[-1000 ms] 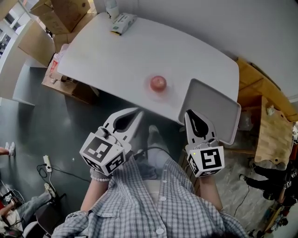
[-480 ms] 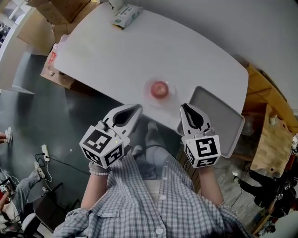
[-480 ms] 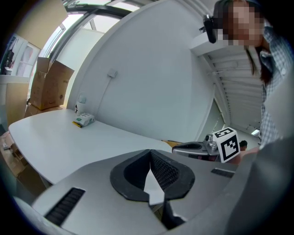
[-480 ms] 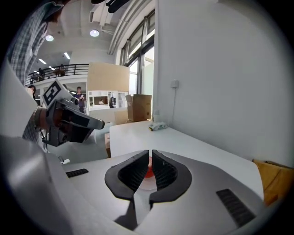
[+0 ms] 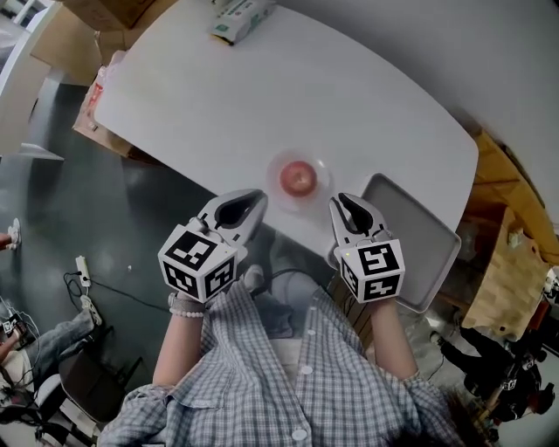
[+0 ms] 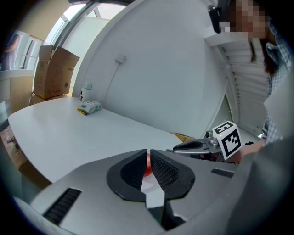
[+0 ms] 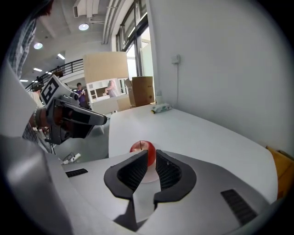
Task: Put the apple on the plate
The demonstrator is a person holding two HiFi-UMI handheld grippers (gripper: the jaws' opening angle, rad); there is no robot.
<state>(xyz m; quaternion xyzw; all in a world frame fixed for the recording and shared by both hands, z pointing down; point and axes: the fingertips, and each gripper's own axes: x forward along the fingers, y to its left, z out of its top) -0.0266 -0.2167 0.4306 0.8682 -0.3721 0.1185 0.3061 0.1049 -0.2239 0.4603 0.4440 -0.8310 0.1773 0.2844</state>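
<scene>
Jaws on left gripper [image 6: 148, 155]: all but together, a thin slit, nothing held. Right gripper [image 7: 151, 158]: same, with a narrow parallel gap and nothing gripped. Pads [image 7: 132, 173] are black, ribbed and curved, set in grey plastic shells.

Table [image 5: 218, 96]: white, smooth, matte, with rounded corners. Tray [image 5: 441, 229]: grey, rectangular, with a raised rim and rounded corners. It sits at the table's near right corner and hangs over the edge, just beside the right gripper. Packet [image 5: 240, 17]: green and white, at the table's far edge, well apart from everything else.

Plate [image 5: 322, 165]: small, round, pale and translucent-looking, near the table's near edge and left of the tray. It holds the apple [image 5: 298, 177], which is red, glossy and stem up, roughly centred.

Apple vs jaws: ahead of both grippers and between their lines, touching neither. In the right gripper view it sits just past the tips, above the gap. In the left gripper view only a red sliver shows through the slit. Both grippers are short of the table edge.
</scene>
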